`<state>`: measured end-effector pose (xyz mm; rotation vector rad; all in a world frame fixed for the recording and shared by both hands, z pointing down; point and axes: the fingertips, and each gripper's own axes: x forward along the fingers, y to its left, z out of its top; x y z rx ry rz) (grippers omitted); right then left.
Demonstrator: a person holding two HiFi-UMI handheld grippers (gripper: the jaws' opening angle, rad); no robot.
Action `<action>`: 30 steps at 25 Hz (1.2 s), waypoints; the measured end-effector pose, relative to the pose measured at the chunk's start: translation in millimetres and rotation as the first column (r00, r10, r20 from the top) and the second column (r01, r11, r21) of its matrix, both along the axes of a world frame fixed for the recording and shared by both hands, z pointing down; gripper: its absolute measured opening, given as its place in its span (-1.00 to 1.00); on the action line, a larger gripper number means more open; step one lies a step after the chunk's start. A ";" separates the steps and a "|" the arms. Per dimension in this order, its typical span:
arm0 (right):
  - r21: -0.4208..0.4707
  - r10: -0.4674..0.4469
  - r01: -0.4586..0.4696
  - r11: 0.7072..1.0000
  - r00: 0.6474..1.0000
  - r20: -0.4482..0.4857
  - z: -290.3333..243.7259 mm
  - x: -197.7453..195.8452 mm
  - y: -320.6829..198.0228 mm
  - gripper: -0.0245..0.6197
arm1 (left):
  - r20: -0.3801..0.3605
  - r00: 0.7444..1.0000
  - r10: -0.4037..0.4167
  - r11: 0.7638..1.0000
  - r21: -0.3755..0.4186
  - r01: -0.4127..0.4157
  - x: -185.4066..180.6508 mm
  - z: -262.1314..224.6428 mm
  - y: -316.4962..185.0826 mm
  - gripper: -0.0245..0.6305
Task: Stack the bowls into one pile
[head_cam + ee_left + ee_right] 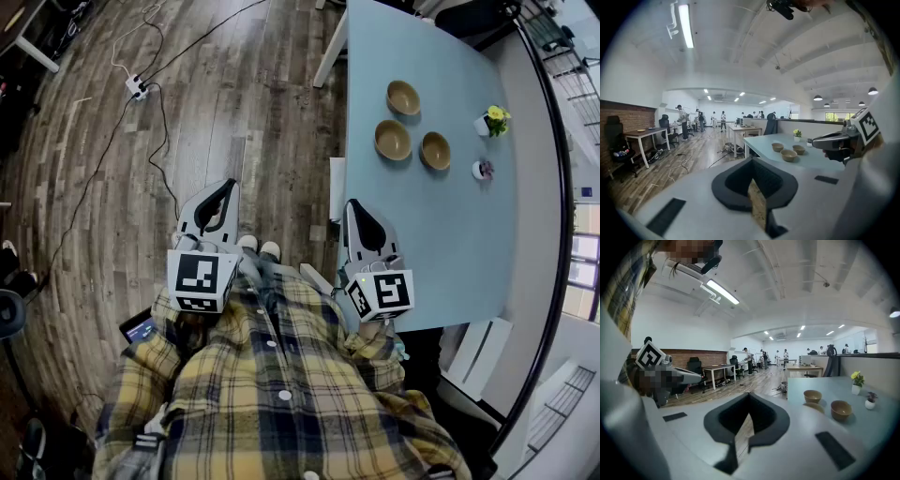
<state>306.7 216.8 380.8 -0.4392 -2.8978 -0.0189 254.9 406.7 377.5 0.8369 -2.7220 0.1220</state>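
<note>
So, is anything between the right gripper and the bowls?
No: in the head view only bare table lies between the right gripper and the bowls.

Three unstacked bowls stand on the table, well ahead of the right tool. The left tool is beside it, over the floor.

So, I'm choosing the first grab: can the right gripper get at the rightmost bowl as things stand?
Probably yes: only bare table lies between the right gripper and that bowl, with nothing blocking. Its jaws are shut, so they'd need to open first.
</note>
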 end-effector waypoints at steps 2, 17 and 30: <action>-0.016 -0.008 0.008 1.000 1.000 0.007 -2.8 5.4 -3.7 -0.91 | 0.003 1.000 -0.012 1.000 0.010 0.012 4.4 -1.0 -2.2 -0.95; -0.094 -0.015 0.016 0.995 1.000 0.010 -4.6 -13.9 -4.5 -0.37 | -0.036 0.998 0.042 0.999 0.004 -0.042 -18.0 12.0 -18.4 -0.39; -0.073 0.068 -0.069 0.995 0.998 -0.014 -12.9 -161.1 -7.3 -0.28 | -0.036 0.987 0.157 0.987 0.019 -0.157 -186.0 6.7 -29.8 -0.29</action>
